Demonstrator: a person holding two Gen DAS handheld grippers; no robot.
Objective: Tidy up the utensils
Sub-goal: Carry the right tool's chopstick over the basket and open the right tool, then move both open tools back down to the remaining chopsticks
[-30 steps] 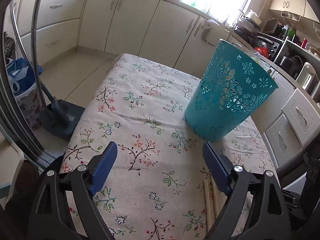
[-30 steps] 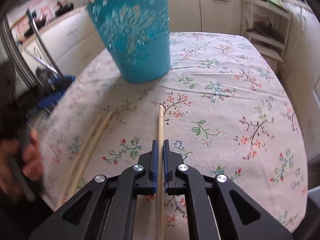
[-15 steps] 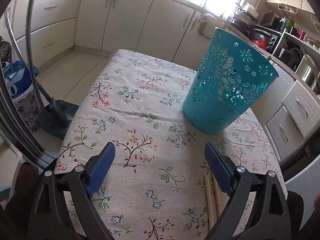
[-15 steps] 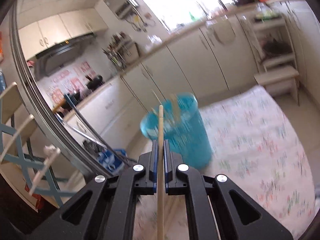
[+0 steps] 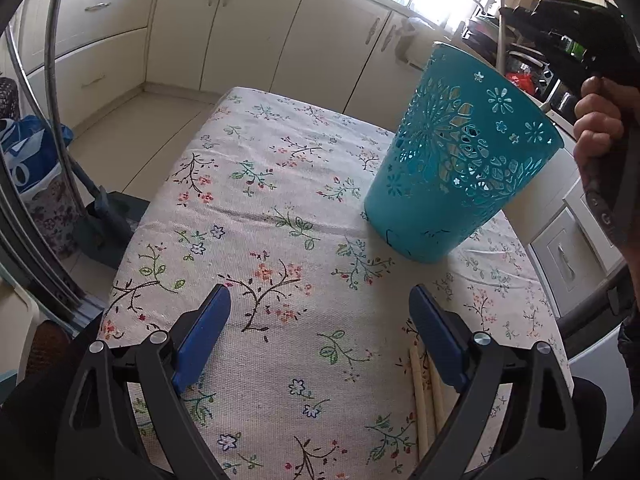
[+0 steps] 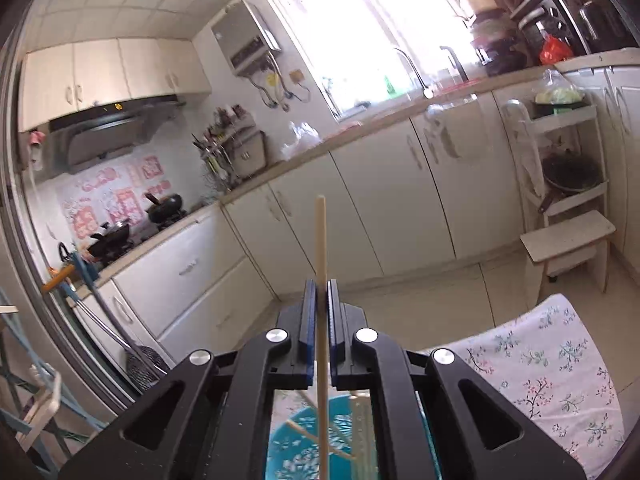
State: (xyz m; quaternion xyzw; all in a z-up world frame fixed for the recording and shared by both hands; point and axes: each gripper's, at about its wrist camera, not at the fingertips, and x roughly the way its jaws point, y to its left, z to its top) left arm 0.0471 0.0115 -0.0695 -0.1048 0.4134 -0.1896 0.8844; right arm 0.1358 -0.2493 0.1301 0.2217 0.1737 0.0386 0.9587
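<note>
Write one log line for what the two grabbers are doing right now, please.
right gripper: shut on chopstick, above basket | left gripper: open, empty, over tablecloth | more chopsticks on cloth

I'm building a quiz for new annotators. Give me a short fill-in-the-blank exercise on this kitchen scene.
1. The right tongs are shut on a wooden ____.
2. The bin on the table is coloured ____.
3. The left tongs are ____, with nothing between them.
4. The tablecloth has a ____ print.

Missing words: chopstick; teal; open; floral
</note>
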